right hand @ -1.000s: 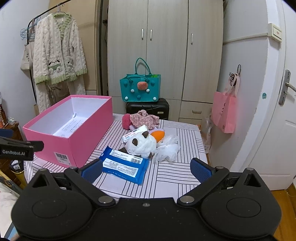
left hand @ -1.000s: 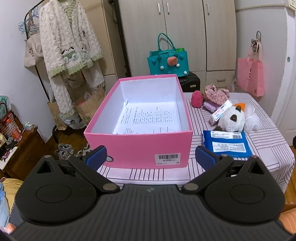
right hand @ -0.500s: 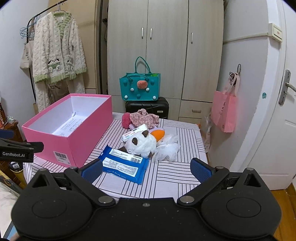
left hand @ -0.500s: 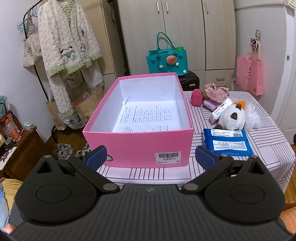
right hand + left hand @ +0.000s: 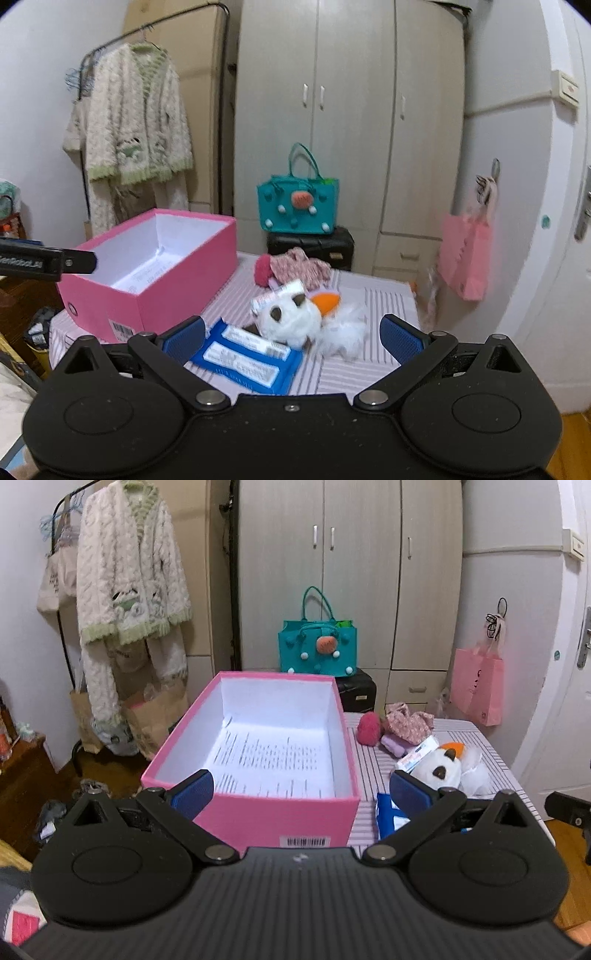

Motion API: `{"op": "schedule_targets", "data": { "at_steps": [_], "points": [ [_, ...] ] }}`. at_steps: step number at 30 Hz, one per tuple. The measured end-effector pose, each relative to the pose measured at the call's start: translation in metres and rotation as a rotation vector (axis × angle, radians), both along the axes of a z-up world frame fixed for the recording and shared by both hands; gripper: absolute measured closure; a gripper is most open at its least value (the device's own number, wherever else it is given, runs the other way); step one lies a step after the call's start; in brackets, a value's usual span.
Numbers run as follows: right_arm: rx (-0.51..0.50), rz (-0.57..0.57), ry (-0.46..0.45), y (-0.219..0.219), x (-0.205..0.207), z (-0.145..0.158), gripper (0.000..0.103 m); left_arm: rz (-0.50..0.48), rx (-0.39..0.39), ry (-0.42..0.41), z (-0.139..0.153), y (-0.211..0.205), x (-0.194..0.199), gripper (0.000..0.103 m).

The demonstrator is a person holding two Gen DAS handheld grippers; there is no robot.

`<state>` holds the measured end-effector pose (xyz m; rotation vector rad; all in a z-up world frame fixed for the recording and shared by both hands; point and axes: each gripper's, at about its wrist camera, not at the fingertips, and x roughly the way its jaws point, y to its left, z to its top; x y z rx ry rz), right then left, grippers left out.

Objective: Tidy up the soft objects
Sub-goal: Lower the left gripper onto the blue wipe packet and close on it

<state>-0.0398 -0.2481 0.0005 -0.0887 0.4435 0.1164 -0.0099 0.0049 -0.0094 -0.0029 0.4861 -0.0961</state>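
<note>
Soft things lie in a loose heap on the striped table (image 5: 369, 295), right of the pink box (image 5: 177, 280): white plush toy (image 5: 291, 317) with brown patches and an orange part, white fluffy puff (image 5: 343, 334) touching it, dark pink pompom (image 5: 263, 271), floral cloth (image 5: 301, 267) behind. A blue packet (image 5: 247, 360) lies flat in front of the plush; a small white carton (image 5: 277, 293) leans against it.

Step in hand, by my reading: the approach, nothing gripped yet. Right tool (image 5: 291, 334) hangs over the near table edge, fingers spread wide, pointed at plush and packet. Left tool (image 5: 301, 788) also spread wide and empty, facing the box's near end.

Next move likely calls for lowering the right tool onto the plush, closing gently, carrying it left over the box wall.

Box: open, no lid seen; inside only a printed paper sheet (image 5: 273, 757) on the floor. Beyond the table, a teal bag (image 5: 317, 648) sits on a black case (image 5: 356, 696); contents unclear.
</note>
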Motion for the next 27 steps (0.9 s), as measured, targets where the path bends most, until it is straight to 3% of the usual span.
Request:
{"op": "schedule_targets", "data": {
  "at_steps": [4, 11, 16, 21, 25, 27],
  "points": [
    [0.039, 0.053, -0.035, -0.011, 0.015, -0.008, 0.001, -0.058, -0.011, -0.022, 0.006, -0.009, 0.009, 0.001],
    [0.043, 0.09, 0.041, -0.024, 0.046, -0.049, 0.001, -0.197, 0.042, -0.096, -0.002, -0.051, 0.023, 0.006],
    [0.153, 0.116, 0.088, -0.04, 0.062, -0.073, 0.001, -0.32, 0.072, -0.105, -0.016, -0.082, 0.033, 0.012],
    [0.226, 0.175, 0.158, -0.049, 0.077, -0.101, 0.003, -0.396, 0.098, -0.005, -0.036, -0.108, 0.051, 0.018],
    [0.214, 0.254, 0.19, -0.041, 0.083, -0.115, 0.005, -0.422, 0.097, 0.177, -0.06, -0.116, 0.076, 0.028],
    [0.186, 0.273, 0.203, -0.038, 0.086, -0.121, 0.006, -0.414, 0.087, 0.257, -0.072, -0.118, 0.086, 0.028]
  ]
}}
